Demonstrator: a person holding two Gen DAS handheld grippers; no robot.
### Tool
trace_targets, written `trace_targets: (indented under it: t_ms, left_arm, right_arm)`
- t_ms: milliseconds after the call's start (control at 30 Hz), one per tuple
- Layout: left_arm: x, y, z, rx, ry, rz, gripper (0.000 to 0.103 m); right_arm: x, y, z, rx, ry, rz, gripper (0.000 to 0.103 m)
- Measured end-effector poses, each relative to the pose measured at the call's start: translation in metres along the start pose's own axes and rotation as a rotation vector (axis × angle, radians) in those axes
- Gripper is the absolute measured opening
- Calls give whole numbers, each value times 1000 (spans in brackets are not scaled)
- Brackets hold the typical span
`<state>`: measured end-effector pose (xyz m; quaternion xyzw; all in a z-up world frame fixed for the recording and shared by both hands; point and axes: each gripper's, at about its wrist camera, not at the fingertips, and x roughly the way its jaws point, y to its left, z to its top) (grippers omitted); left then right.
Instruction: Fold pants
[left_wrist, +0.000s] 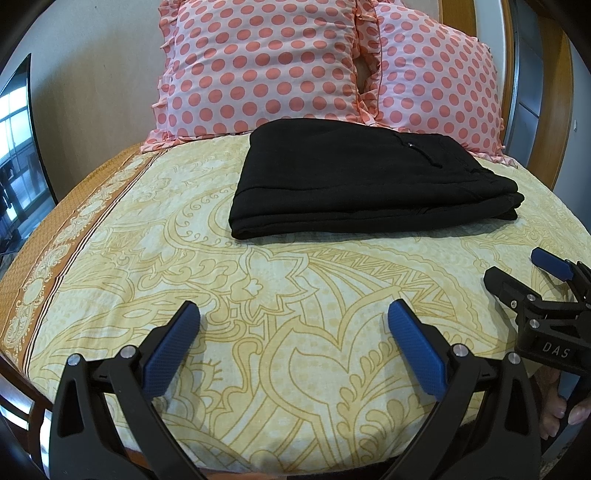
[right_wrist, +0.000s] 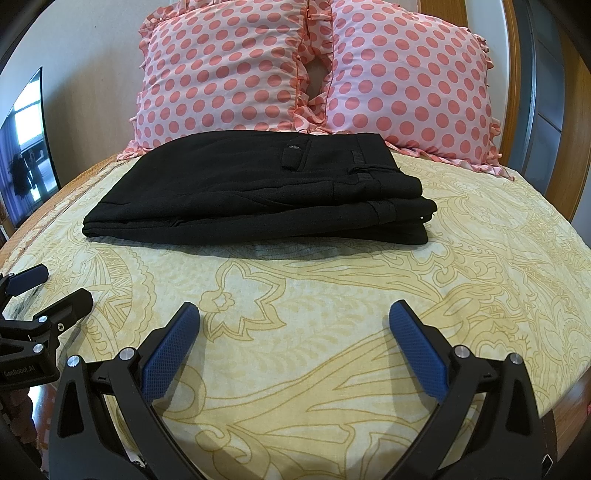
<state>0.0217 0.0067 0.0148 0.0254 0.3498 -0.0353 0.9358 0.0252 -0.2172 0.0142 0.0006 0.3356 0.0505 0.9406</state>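
Note:
Black pants lie folded in a compact stack on the yellow patterned bedsheet, in front of the pillows. They also show in the right wrist view, with a pocket button on top. My left gripper is open and empty, well short of the pants. My right gripper is open and empty too, held back from the stack. The right gripper shows at the right edge of the left wrist view, and the left gripper at the left edge of the right wrist view.
Two pink polka-dot pillows lean against the wall behind the pants. A wooden bed frame rises at the right. A dark TV screen stands at the left. The sheet's orange border runs along the left edge.

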Motion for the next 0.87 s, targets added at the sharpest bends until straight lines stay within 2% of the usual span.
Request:
trace_targets:
  t_ms: [867]
  left_arm:
    - [0, 3, 0, 2, -5, -3, 101]
  right_arm:
    - [0, 0, 0, -1, 0, 1, 102]
